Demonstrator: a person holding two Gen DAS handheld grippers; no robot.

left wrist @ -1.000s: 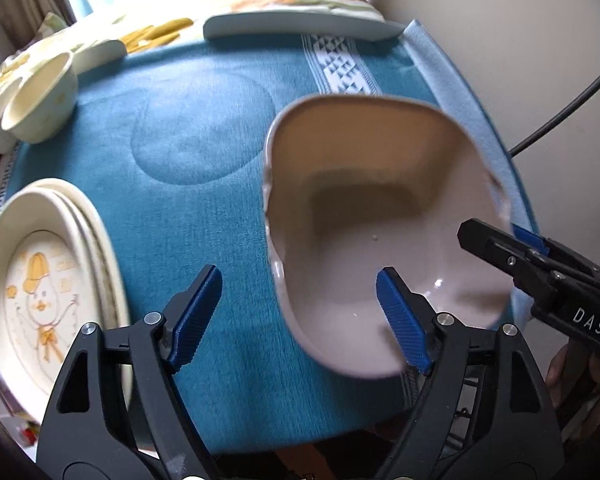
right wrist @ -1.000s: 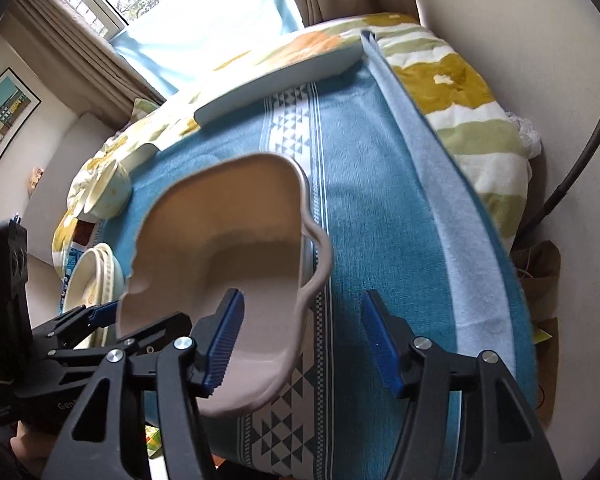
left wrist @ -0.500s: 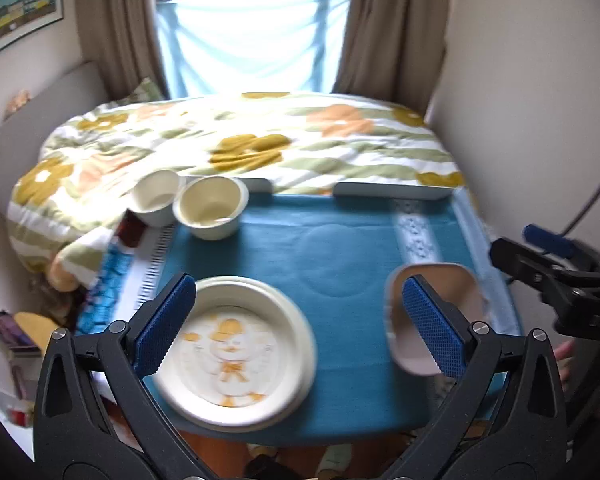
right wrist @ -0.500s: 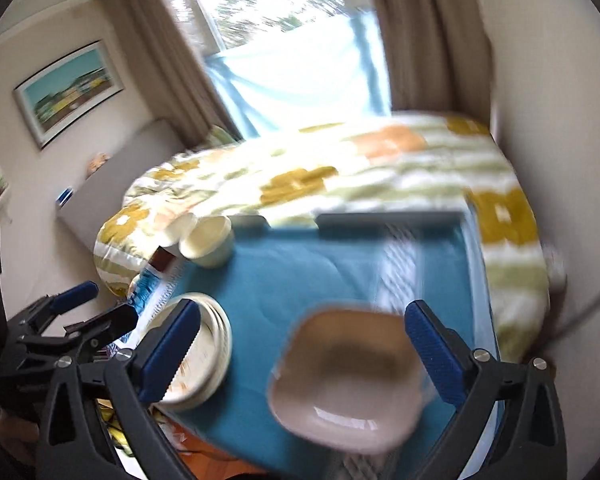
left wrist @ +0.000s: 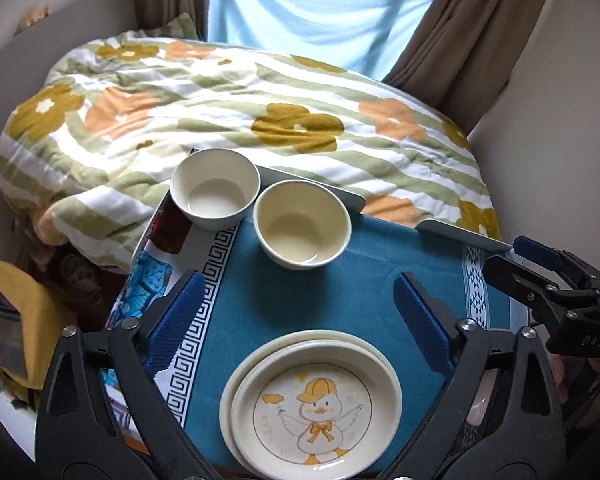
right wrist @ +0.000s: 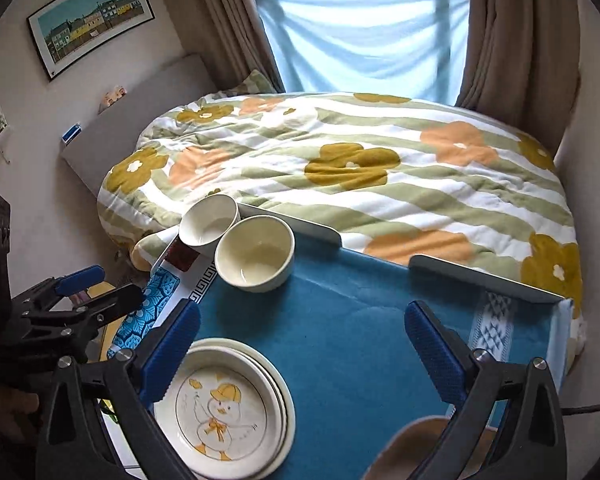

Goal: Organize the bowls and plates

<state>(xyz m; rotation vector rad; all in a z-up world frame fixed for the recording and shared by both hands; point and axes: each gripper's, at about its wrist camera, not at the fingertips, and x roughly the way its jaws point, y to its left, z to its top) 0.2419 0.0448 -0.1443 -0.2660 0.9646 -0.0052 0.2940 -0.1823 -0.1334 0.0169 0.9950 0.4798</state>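
Both grippers hover above the counter (left wrist: 340, 300), angled down at it, each empty. The left gripper (left wrist: 300, 324) has its blue pads set wide, though its jaws have just been closing a little, with nothing between them; the right gripper (right wrist: 300, 352) has just been opening and stands at its widest, also with nothing held. The stack of duck plates (left wrist: 316, 404) sits at the lower centre of the left wrist view, flat and face up, the duck upright toward the camera; stacking likely serves to group like with like. Two round bowls stand mouth up at the counter's far edge, the white bowl (left wrist: 215, 189) upper left and the cream bowl (left wrist: 302, 230) just beside it, rims near or touching. The beige handled dish (right wrist: 412, 450) lies at the lower right of the right wrist view, mostly hidden behind the gripper, so its long axis cannot be told. Round pieces show no long axis. The blue cloth (right wrist: 360, 340) probably damps sliding.
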